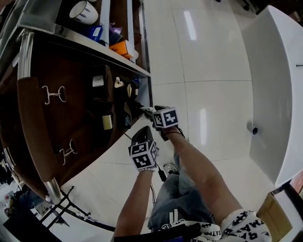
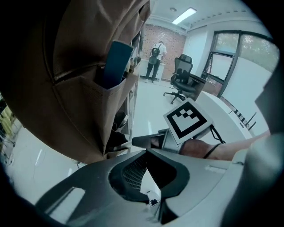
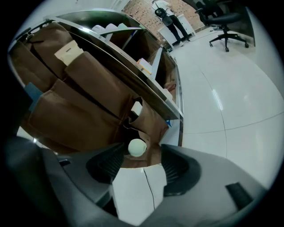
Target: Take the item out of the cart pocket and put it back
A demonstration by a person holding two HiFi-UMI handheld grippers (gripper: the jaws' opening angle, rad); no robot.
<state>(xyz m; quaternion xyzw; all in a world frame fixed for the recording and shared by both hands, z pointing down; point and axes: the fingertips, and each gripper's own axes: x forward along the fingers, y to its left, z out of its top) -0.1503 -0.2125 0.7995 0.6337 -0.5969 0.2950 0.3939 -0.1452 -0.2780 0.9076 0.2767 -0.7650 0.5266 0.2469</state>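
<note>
The cart's side [image 1: 71,118] is hung with brown fabric pockets. A small pale round item [image 3: 137,147] sits at the mouth of one low pocket [image 3: 151,119], just beyond my right gripper [image 3: 142,155]. That gripper is open, its pads apart from the item on both sides. In the head view the right gripper [image 1: 150,111] points into the pockets at the cart's end. My left gripper [image 1: 142,137] hangs back just below it, away from the cart. In its own view the left gripper [image 2: 146,153] has its tips together and holds nothing. A blue item [image 2: 116,62] stands in another pocket [image 2: 80,111].
The cart's shelves hold a white cup [image 1: 84,11] and an orange box [image 1: 122,47]. Metal hooks [image 1: 53,94] are fixed on the brown side panel. A white counter [image 1: 274,85] curves along the right. An office chair [image 2: 184,75] and a person [image 2: 154,60] are far off.
</note>
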